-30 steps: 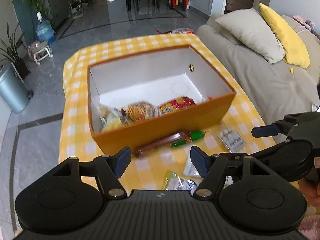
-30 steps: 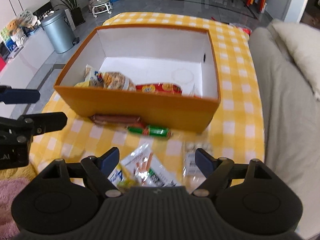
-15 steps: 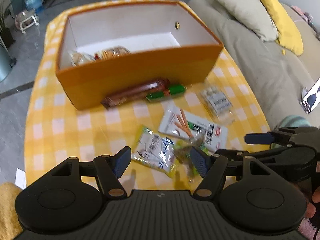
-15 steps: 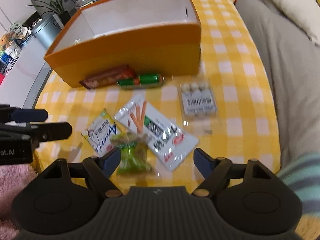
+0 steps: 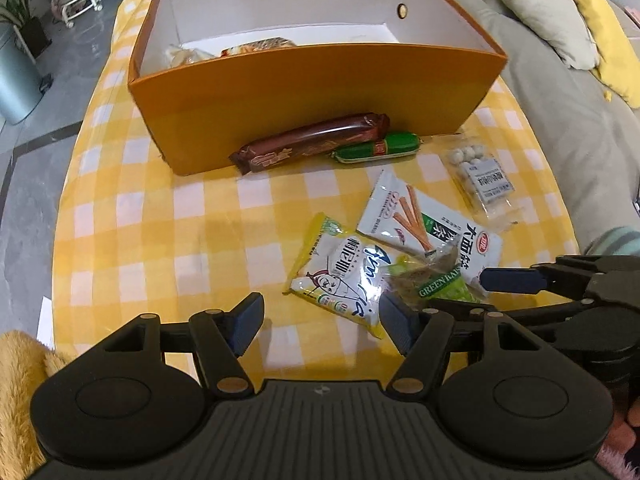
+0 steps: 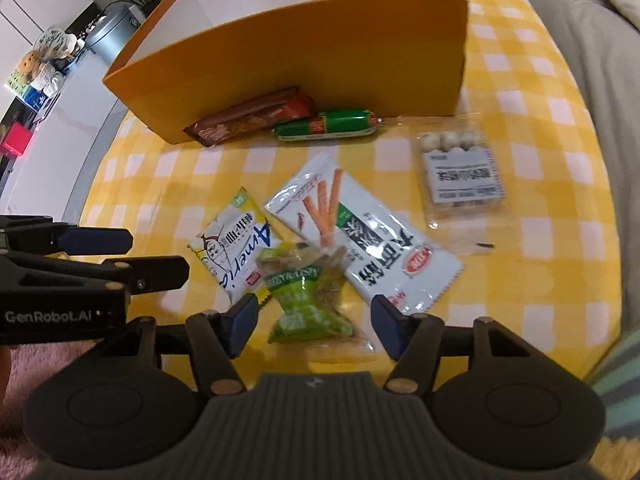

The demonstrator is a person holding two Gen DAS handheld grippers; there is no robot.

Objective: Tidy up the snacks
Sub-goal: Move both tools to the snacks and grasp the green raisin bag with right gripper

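While jaws gape, right gripper (image 6: 312, 322) over green pea packet (image 6: 310, 304)

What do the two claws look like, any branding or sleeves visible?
Both match: the left claw and right claw are matte black plastic with ribbed centre bodies, round side housings, brass-coloured pivot pins and dark blue fingertip pads. White "GenRobot.AI" lettering marks the left unit's side. A teal-striped knit sleeve shows behind the right one. No cables visible.

An open orange box (image 5: 320, 92) stands on the checked bench, a few packets lying inside. A brown biscuit bar (image 5: 312, 142) and a green sausage (image 5: 378, 147) lie along its front wall. Nearer, a yellow-white packet (image 6: 232, 246), a white breadstick packet (image 6: 360, 236), a green pea packet (image 6: 308, 304) overlapping both, and a clear pack of white balls (image 6: 460, 172) lie flat.
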